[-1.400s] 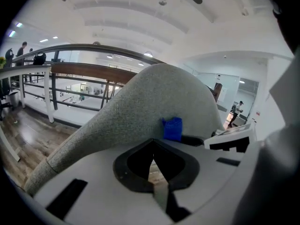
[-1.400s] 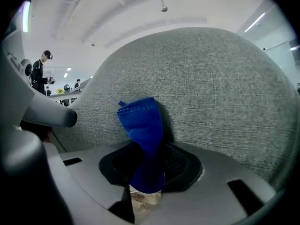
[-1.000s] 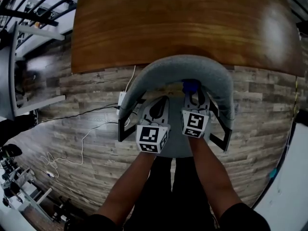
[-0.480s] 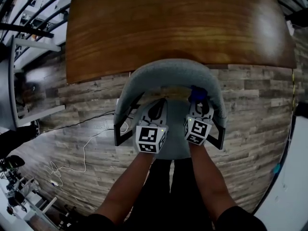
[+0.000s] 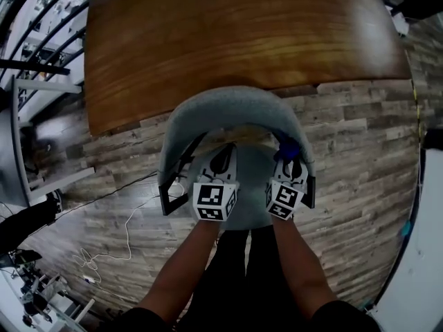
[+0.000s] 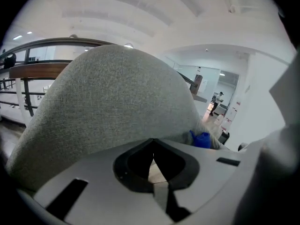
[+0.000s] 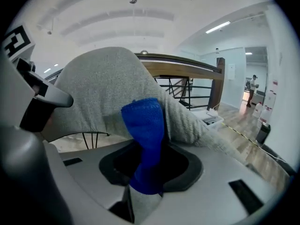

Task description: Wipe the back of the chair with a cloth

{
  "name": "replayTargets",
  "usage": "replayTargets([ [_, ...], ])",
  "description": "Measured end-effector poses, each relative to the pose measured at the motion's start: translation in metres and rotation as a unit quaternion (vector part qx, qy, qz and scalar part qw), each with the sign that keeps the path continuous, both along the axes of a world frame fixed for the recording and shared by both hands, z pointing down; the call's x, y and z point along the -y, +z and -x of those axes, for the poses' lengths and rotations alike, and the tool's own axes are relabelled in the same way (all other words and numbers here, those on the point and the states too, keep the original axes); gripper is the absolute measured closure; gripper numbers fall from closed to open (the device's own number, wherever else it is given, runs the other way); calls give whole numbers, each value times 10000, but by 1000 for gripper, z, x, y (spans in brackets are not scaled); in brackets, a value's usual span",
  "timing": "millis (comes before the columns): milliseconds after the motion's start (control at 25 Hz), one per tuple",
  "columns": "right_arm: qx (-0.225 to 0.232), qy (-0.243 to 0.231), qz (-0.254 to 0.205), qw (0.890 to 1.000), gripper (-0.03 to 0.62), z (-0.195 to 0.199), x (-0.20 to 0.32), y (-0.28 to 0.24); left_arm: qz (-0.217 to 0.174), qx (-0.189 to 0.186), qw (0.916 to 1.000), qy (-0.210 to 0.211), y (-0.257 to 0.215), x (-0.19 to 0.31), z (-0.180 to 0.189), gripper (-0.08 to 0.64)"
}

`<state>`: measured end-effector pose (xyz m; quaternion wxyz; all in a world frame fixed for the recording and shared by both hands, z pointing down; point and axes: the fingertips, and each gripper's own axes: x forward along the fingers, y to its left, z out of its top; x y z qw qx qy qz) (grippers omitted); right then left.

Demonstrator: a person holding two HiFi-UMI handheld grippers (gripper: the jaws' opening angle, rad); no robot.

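Cloth (image 5: 288, 148) has been carried along the chair back (image 5: 228, 106) toward 2 o'clock.
It is clamped by the right gripper (image 5: 289, 163); the left gripper (image 5: 223, 159) is closed on nothing; wiping is judged partway.

Office-like hall, wooden table (image 5: 242, 40), plank floor (image 5: 360, 151), railings (image 7: 183, 86)

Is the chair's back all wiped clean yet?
Not as far as the pictures show. Done: the right claw is shut on the blue cloth. In hand: the cloth looks pressed to the right end of the grey chair back. The left claw is shut, empty. Left: the rest of the back; no wiped patches show, so I can't tell how much.
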<state>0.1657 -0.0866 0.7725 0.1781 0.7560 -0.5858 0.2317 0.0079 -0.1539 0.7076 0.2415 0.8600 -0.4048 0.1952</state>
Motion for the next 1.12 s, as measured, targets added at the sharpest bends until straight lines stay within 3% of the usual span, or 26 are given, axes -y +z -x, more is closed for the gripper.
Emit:
replayTargets([
  [240,145,495,-16,9987,476,-7,-21,-7,0,-45,9993,364,-4,-11,-20,561],
  [400,107,500,-91,9986,476,-9,-28,-17,-146,-107,9983,563,-17,-24,-32,561],
  [680,216,-124,-589,9980,476,11,-15,-77,-403,-235,9973,560,-60,-37,-32,561],
  [920,512,-384,-1022,9927,476,33,-18,-163,-567,-562,9968,0,-125,-60,-2,561],
  [1120,375,-932,-1478,9839,476,70,-29,-235,-835,-685,9939,-206,-169,-76,30,561],
])
